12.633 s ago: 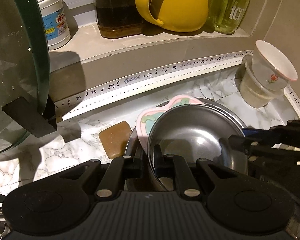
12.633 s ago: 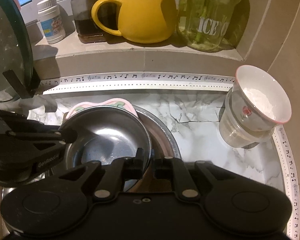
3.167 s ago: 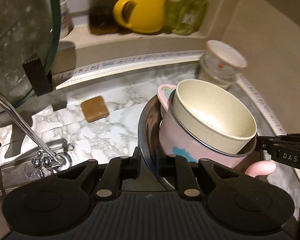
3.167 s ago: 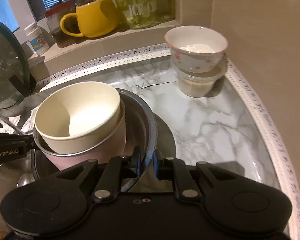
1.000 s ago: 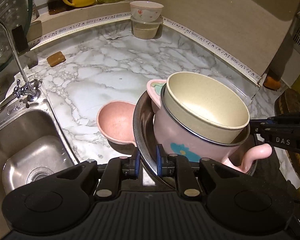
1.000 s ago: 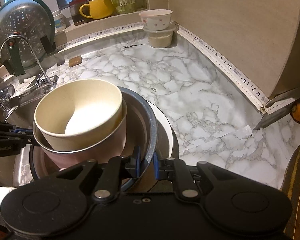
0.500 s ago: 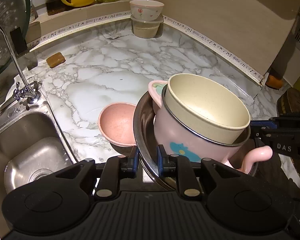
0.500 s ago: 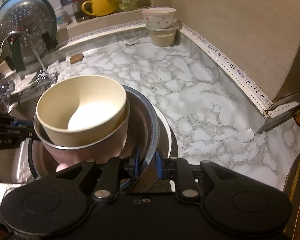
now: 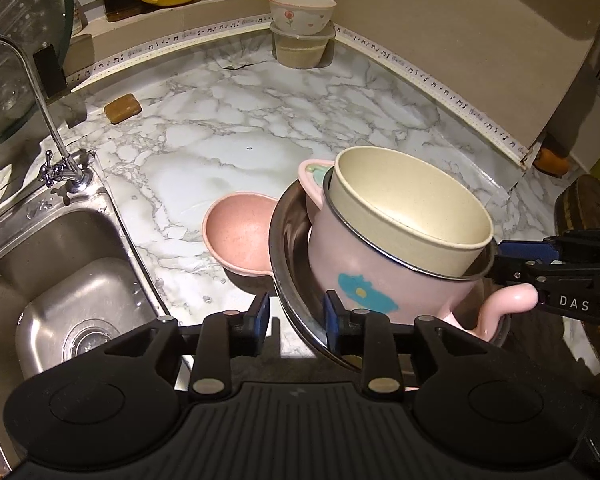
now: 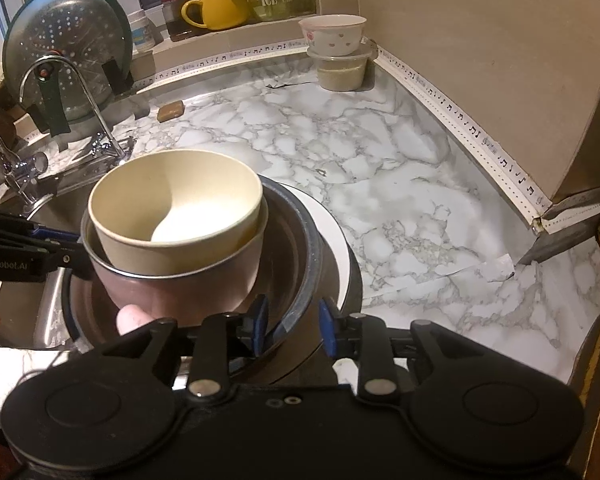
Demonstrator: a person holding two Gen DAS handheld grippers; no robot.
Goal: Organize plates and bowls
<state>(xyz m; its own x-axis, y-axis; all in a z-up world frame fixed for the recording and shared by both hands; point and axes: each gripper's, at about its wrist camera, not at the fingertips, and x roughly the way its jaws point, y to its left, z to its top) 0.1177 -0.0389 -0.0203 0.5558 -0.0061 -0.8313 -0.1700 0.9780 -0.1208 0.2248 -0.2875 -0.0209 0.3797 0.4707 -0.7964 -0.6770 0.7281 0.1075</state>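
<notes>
With the stack set down on the table right of the sink [image 9: 72,292], both claws, left [image 9: 294,312] and right [image 10: 288,320], have just been spreading off the steel bowl [image 9: 288,240] rim between their jaws; next, I judge, they back clear.

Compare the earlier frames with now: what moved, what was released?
The steel bowl with pink pot and cream bowl was carried from the back corner to the counter's front. Both tools, left and right, have just been opening off its rim. Floral bowl and soap stayed.
</notes>
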